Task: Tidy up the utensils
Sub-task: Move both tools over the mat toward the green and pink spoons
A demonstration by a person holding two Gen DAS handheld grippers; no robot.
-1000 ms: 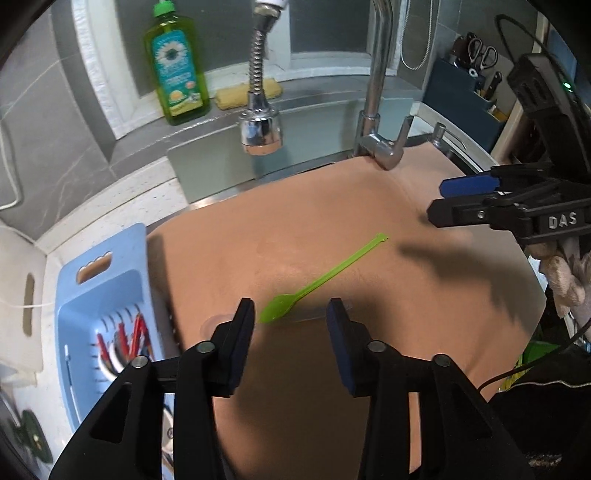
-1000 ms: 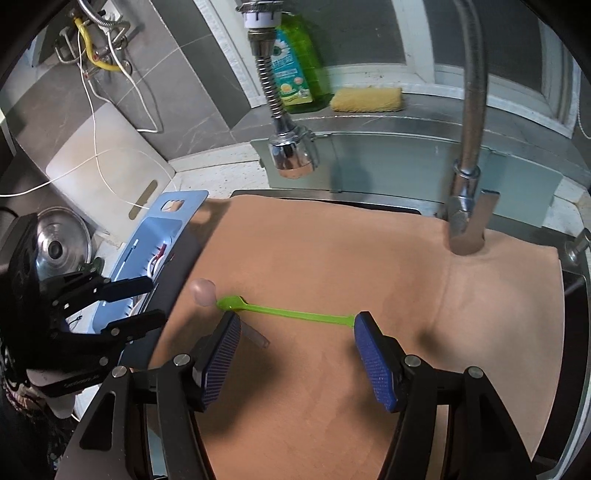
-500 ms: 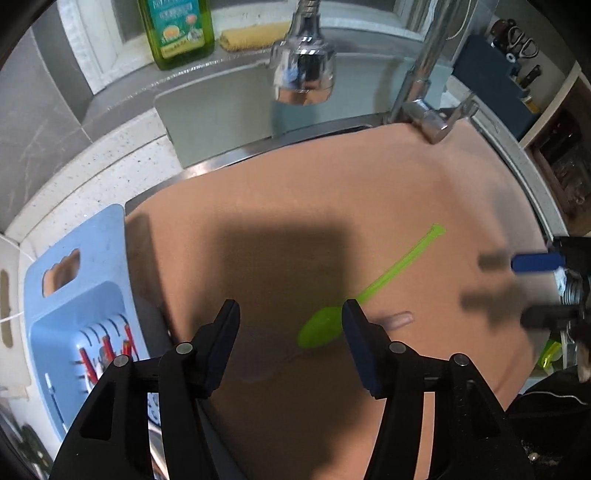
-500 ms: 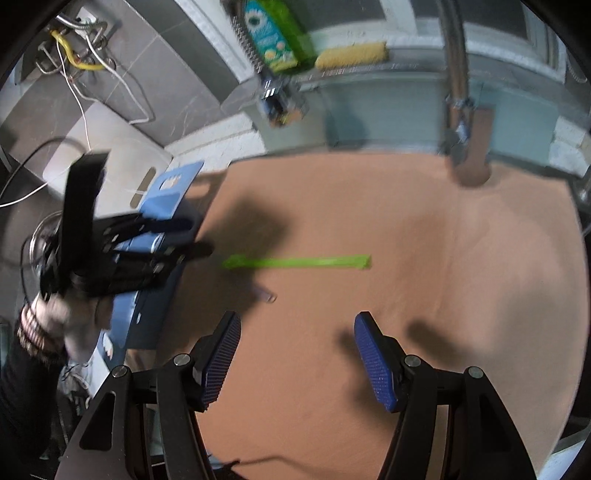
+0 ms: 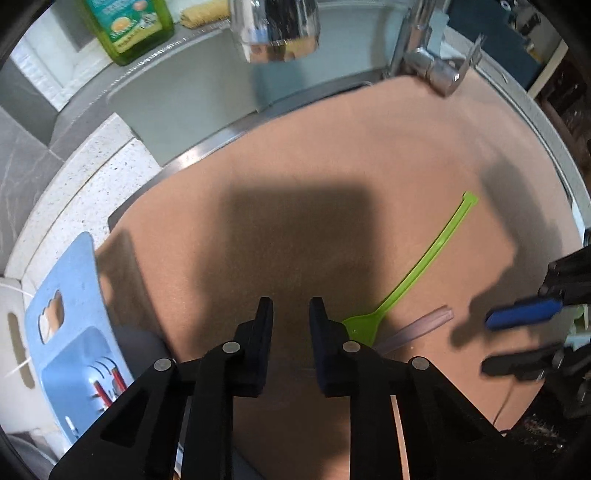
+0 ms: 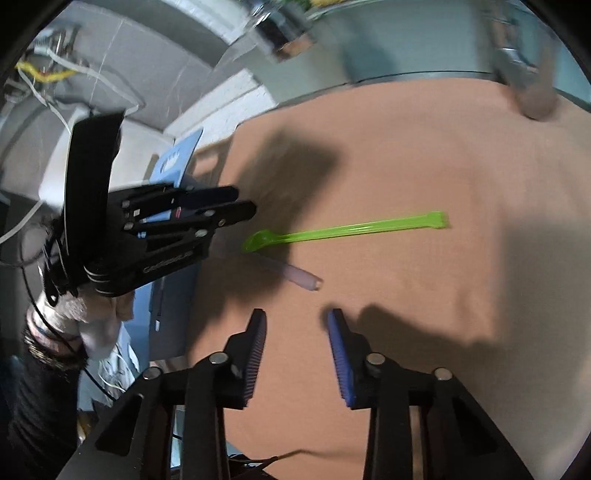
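Observation:
A long green plastic spoon [image 5: 417,273] lies on the brown mat [image 5: 332,155]; it also shows in the right wrist view [image 6: 343,230]. A pale translucent utensil [image 5: 421,328] lies beside its bowl, also in the right wrist view [image 6: 295,275]. My left gripper [image 5: 291,314] hovers just left of the spoon's bowl, jaws narrowly apart and empty; it shows in the right wrist view [image 6: 236,210]. My right gripper [image 6: 295,325] is open and empty, near the pale utensil's end; it shows in the left wrist view [image 5: 517,339].
A blue utensil basket [image 5: 70,328] with red-handled utensils stands left of the mat. A tap head [image 5: 277,26], a faucet [image 5: 428,62] and a green soap bottle [image 5: 129,22] are at the back. A white counter [image 5: 88,177] lies at the left.
Both grippers have narrowed their jaws. The left gripper has moved left of the spoon's bowl. The right gripper has drawn back and turned toward the pale utensil.

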